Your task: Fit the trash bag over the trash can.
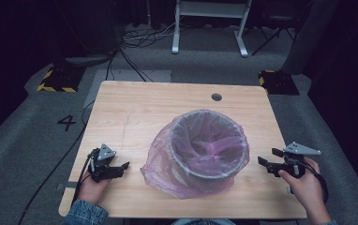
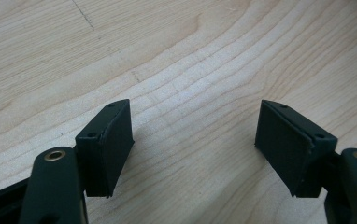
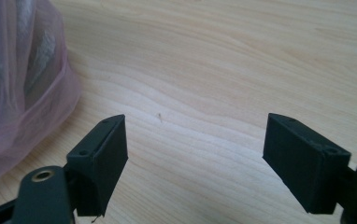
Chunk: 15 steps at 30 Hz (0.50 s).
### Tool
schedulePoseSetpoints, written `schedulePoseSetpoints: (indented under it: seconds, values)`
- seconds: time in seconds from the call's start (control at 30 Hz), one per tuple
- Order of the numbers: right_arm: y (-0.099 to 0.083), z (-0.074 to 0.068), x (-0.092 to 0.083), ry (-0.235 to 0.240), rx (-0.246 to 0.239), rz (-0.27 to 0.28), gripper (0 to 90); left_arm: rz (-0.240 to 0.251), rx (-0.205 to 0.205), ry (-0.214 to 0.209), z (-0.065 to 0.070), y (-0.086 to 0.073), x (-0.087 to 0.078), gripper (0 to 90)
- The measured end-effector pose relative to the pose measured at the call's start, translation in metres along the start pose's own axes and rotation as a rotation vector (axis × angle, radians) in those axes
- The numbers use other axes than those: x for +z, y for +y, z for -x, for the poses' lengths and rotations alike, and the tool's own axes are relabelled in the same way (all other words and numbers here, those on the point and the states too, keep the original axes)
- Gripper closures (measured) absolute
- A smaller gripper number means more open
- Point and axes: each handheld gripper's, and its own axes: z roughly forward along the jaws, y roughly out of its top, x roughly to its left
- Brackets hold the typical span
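Note:
A round grey bin (image 1: 208,142) lined with a pink translucent bag (image 1: 165,166) stands at the middle of the wooden table (image 1: 135,108); the bag drapes over the rim and spreads on the tabletop. My left gripper (image 1: 121,169) rests low at the table's front left, open, its jaws pointing toward the bin. My right gripper (image 1: 268,159) is held at the front right, open and empty, also pointing at the bin. In the left gripper view my left gripper (image 2: 194,140) hangs over bare wood. In the right gripper view my right gripper (image 3: 195,154) has the bag (image 3: 17,70) at its left.
A small dark round hole (image 1: 216,97) sits near the table's far edge. Beyond the table are grey carpet, cables (image 1: 139,37), a white frame's legs (image 1: 210,28) and yellow-black striped blocks (image 1: 57,79). A "4" (image 1: 66,123) is marked on the floor at left.

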Motion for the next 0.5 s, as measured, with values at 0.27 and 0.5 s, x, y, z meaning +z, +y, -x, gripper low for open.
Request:
schedulePoseSetpoints:
  seconds: [0.27, 0.5]
  values:
    - [-0.015, -0.005, 0.017, -0.017, -0.008, -0.031, 22.3, -0.001, -0.001, -0.001, 0.0, 0.0, 0.0, 27.6]
    - [-0.022, -0.006, 0.025, -0.018, 0.007, -0.042, 22.3, 0.0, 0.0, 0.0, 0.0, 0.0, 0.0, 27.6]
